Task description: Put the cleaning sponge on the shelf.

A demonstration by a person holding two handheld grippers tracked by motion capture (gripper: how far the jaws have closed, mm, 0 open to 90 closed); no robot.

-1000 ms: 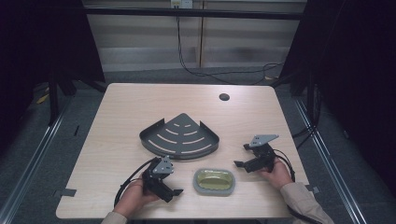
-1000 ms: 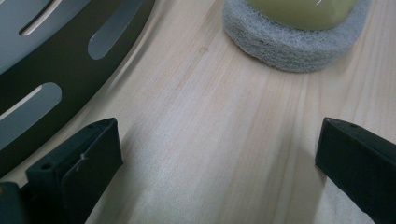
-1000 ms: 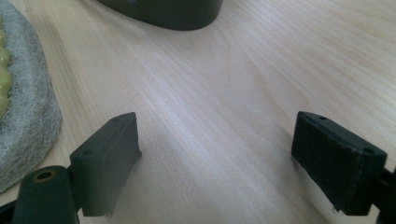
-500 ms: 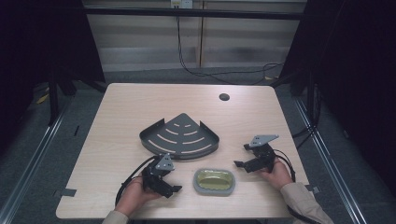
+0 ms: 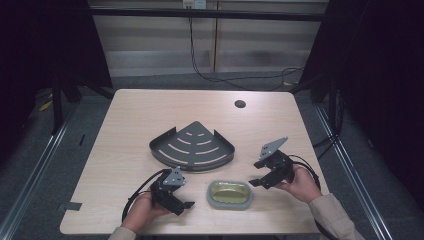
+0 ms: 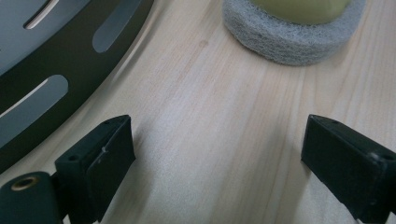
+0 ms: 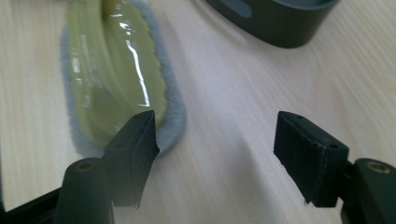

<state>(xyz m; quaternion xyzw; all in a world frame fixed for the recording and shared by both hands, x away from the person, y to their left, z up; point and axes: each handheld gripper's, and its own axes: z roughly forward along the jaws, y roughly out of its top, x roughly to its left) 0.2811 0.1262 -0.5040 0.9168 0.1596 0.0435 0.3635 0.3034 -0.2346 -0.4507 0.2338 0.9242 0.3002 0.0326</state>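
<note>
A dark grey fan-shaped slotted tray (image 5: pixel 192 146) lies mid-table. In front of it sits a grey felt oval dish (image 5: pixel 230 194) holding a glossy yellow-green bar (image 7: pixel 107 60). My left gripper (image 5: pixel 182 201) rests on the table left of the dish, its jaws wide open over bare wood (image 6: pixel 215 154), with the tray's rim (image 6: pixel 56 88) to its left and the dish (image 6: pixel 289 32) ahead. My right gripper (image 5: pixel 255 174) hovers right of the dish. Its jaws have just been closing but still stand apart with nothing between them (image 7: pixel 215 144); one jaw hangs over the dish's near edge.
A round cable hole (image 5: pixel 240 104) sits near the table's far edge. Black cables trail from both grippers toward the front edge. Dark frames and floor rails flank the table, and a person's hands hold both grippers.
The right gripper has lifted a little off the table and tipped up beside the dish, its jaws narrower. The left gripper has stayed put.
</note>
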